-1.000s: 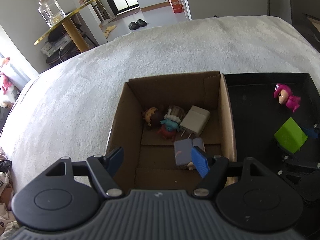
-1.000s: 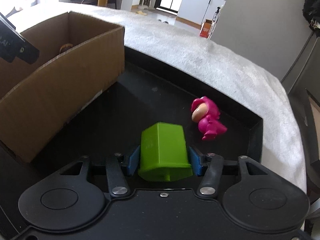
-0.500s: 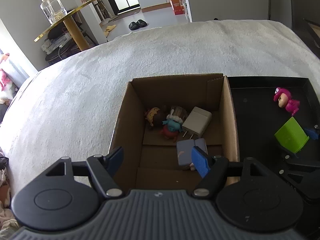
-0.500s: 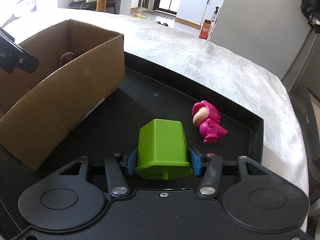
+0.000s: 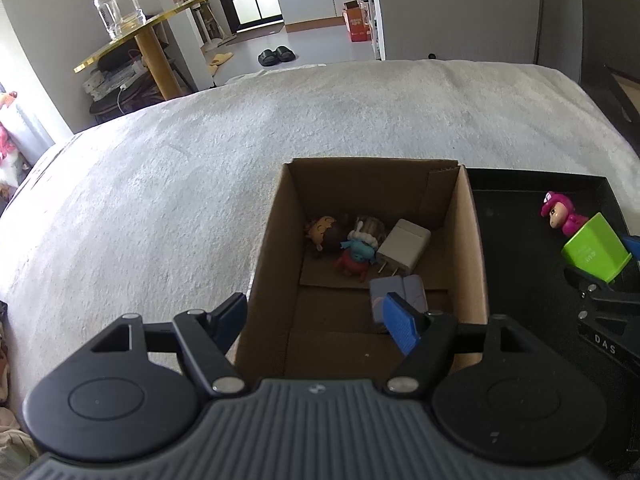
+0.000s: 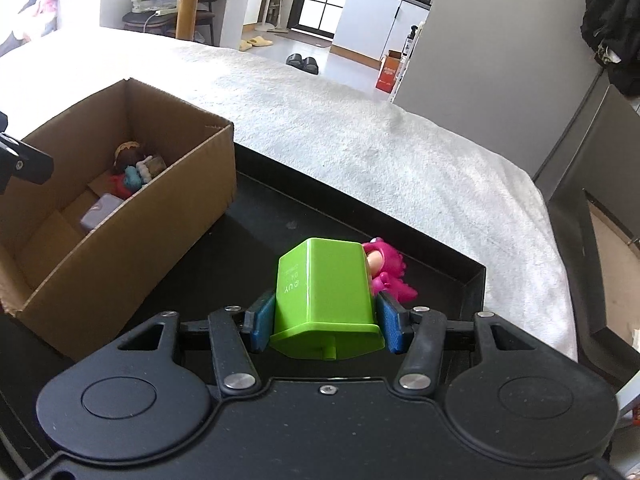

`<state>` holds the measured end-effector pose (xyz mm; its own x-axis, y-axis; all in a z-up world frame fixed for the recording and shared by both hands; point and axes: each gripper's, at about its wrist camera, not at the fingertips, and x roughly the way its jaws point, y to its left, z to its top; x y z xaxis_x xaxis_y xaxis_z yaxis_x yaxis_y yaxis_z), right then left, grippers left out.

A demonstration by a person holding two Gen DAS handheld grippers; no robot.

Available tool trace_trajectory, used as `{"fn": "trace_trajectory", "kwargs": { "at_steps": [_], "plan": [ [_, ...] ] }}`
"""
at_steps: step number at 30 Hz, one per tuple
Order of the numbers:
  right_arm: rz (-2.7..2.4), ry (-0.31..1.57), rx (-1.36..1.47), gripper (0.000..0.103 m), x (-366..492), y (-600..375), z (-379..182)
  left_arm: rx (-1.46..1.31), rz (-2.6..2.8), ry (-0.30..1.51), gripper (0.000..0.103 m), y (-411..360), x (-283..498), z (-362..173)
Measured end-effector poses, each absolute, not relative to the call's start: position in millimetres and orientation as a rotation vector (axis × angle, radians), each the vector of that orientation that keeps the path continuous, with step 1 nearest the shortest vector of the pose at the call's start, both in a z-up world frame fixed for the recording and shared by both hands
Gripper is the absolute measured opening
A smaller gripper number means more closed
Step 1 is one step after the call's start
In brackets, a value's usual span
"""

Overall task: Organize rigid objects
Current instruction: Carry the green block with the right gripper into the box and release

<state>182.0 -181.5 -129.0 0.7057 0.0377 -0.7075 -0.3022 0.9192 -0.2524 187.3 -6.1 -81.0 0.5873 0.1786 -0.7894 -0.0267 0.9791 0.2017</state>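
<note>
change: my right tool (image 6: 326, 326), clamped on the green block (image 6: 324, 296), has risen off the tray (image 6: 472, 280) | left tool (image 5: 316, 320) gapes empty over box (image 5: 476, 248) | next: I judge block goes left into box

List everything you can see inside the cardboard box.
Inside the cardboard box: a white charger plug, a lavender block, and a cluster of small figurines. The left claw covers part of the lavender block and near floor.
</note>
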Motion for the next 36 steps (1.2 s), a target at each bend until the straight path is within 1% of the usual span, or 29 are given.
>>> {"fn": "trace_trajectory", "kwargs": {
  "at_steps": [14, 19, 25, 36],
  "plan": [
    [0.199, 0.726, -0.402, 0.052, 175, -137, -94, 0.085, 0.112, 0.923, 0.073, 41, 178, -77],
    [0.193, 0.743, -0.35, 0.052, 175, -126, -90, 0.095, 0.109, 0.906, 0.073, 55, 172, -81],
    [0.203, 0.758, -0.341, 0.052, 177, -103, -86, 0.0, 0.096, 0.928, 0.073, 81, 172, -88],
    [0.241, 0.759, -0.403, 0.052, 181, -50, -86, -0.115, 0.071, 0.948, 0.073, 109, 174, -102]
  ]
}}
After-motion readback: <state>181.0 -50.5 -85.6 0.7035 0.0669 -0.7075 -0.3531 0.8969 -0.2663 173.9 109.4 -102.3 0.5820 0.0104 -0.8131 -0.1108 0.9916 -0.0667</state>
